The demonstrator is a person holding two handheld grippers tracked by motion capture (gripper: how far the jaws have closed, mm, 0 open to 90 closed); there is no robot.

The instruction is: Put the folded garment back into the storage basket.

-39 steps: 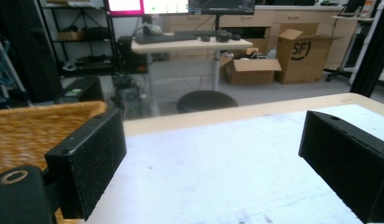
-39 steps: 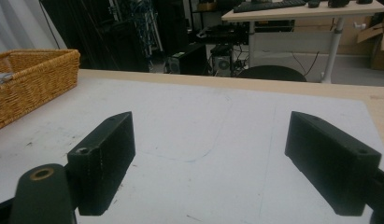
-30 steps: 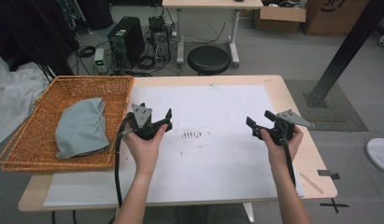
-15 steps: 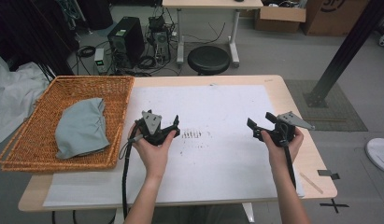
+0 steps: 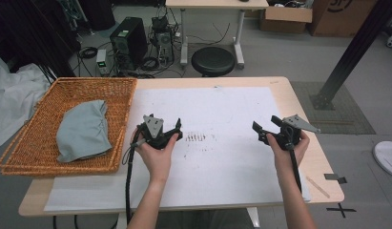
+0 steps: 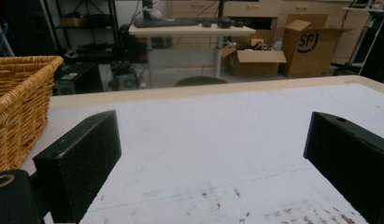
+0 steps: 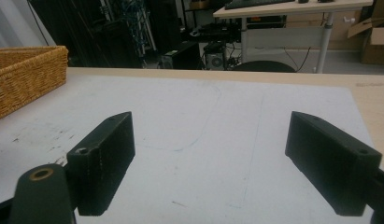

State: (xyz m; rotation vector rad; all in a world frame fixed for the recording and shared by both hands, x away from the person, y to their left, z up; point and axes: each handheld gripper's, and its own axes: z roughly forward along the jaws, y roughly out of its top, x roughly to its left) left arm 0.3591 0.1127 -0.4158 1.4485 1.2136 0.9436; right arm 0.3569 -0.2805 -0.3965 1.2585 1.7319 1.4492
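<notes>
Grey cloth (image 5: 84, 131) is lying in the wicker basket (image 5: 22, 152), just beside the left gripper (image 5: 161, 130). Both the left and right gripper (image 5: 270, 129) are hovering released, empty; approaching over the rim avoids snagging.

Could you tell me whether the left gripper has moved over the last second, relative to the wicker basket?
Yes. In the high view the left gripper has shifted right, away from the wicker basket and toward the dark smudges on the white sheet.
</notes>
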